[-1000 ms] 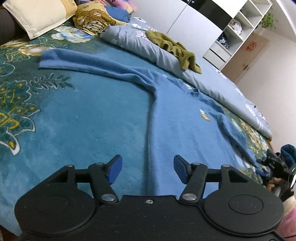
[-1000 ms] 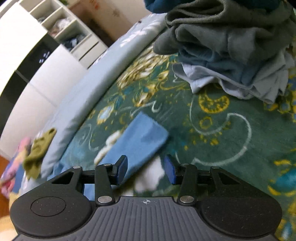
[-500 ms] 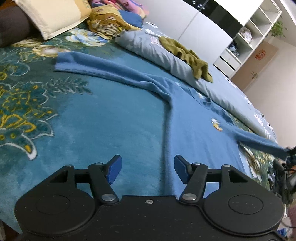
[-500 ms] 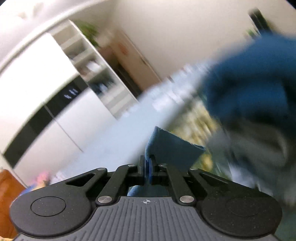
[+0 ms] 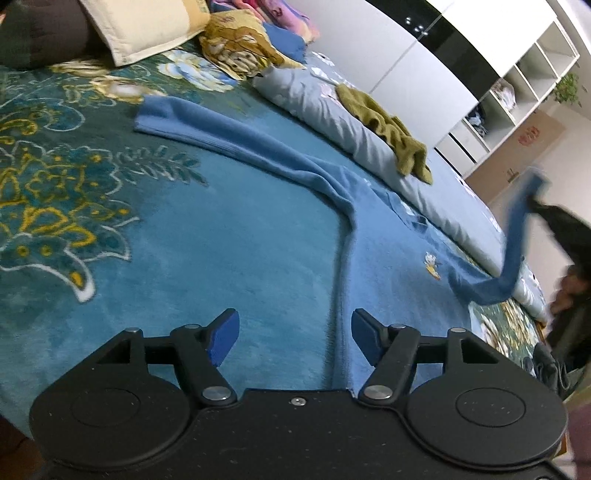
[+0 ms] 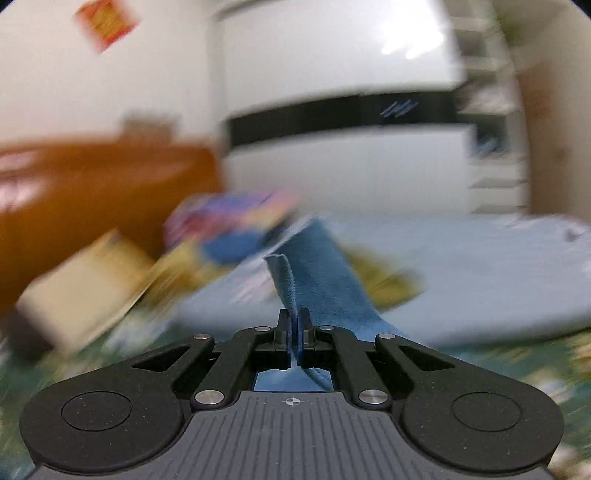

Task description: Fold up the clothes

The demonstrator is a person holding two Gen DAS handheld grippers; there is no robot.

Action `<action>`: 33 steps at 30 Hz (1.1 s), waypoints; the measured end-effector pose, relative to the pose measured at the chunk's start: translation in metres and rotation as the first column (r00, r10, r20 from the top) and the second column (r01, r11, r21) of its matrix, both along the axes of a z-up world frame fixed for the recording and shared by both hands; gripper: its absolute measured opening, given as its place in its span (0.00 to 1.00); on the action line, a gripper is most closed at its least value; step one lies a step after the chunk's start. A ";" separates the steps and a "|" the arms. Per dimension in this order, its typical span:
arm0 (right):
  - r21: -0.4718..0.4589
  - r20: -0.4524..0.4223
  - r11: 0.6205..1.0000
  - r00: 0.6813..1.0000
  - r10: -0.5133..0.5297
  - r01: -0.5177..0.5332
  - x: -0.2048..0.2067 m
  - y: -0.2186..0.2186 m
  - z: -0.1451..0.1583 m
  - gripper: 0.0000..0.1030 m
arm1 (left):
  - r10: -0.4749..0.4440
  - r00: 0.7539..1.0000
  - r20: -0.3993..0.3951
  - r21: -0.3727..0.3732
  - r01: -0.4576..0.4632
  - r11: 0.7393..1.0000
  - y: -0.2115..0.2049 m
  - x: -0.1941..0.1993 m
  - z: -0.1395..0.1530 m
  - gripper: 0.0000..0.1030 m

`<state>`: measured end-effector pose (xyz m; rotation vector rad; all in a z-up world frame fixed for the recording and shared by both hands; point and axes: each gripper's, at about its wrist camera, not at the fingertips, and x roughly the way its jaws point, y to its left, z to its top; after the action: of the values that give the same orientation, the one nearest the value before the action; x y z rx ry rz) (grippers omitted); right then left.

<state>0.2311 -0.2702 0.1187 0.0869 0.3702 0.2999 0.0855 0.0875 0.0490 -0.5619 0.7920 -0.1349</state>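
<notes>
A blue long-sleeved sweater (image 5: 388, 258) lies flat on the bed, one sleeve (image 5: 221, 129) stretched to the far left. My left gripper (image 5: 291, 334) is open and empty, just above the sweater's near left edge. My right gripper (image 6: 294, 328) is shut on the cuff of the other blue sleeve (image 6: 317, 273) and holds it up in the air. In the left wrist view that sleeve (image 5: 513, 236) rises from the bed to the right gripper (image 5: 535, 201) at the right. The right wrist view is blurred by motion.
The bed has a teal flowered blanket (image 5: 74, 192). A rolled pale blue quilt (image 5: 369, 133) with an olive garment (image 5: 388, 125) on it lies along the far side. Pillows (image 5: 140, 26) are at the head. White wardrobe and shelves (image 5: 498, 85) stand behind.
My right gripper closed on the sleeve cuff, lifted it off the bed and swung it up and over towards the sweater body. My left gripper stayed open and shifted slightly.
</notes>
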 end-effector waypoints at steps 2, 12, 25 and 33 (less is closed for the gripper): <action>-0.048 -0.077 0.996 0.994 0.077 -0.081 0.005 0.042 -0.028 0.02 | 0.006 1.000 0.001 0.003 -0.006 1.000 0.003 -0.002 0.002 0.64; -0.073 -0.238 0.961 0.940 0.244 -0.268 -0.044 0.101 -0.074 0.26 | -0.050 0.998 0.024 -0.031 0.051 0.998 -0.011 0.022 -0.002 0.65; 0.060 -0.270 0.987 0.954 -0.128 0.150 -0.104 -0.049 -0.071 0.38 | -0.117 0.993 0.021 -0.047 0.117 0.992 -0.073 0.160 -0.041 0.68; 0.082 -0.304 0.962 0.926 -0.223 0.259 -0.085 -0.100 -0.091 0.38 | -0.109 0.991 0.080 0.007 0.108 0.994 -0.082 0.167 -0.033 0.00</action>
<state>0.1459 -0.3703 0.0274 0.2970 0.6304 0.0632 0.2528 0.0057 0.0157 -0.5083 0.7441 -0.2553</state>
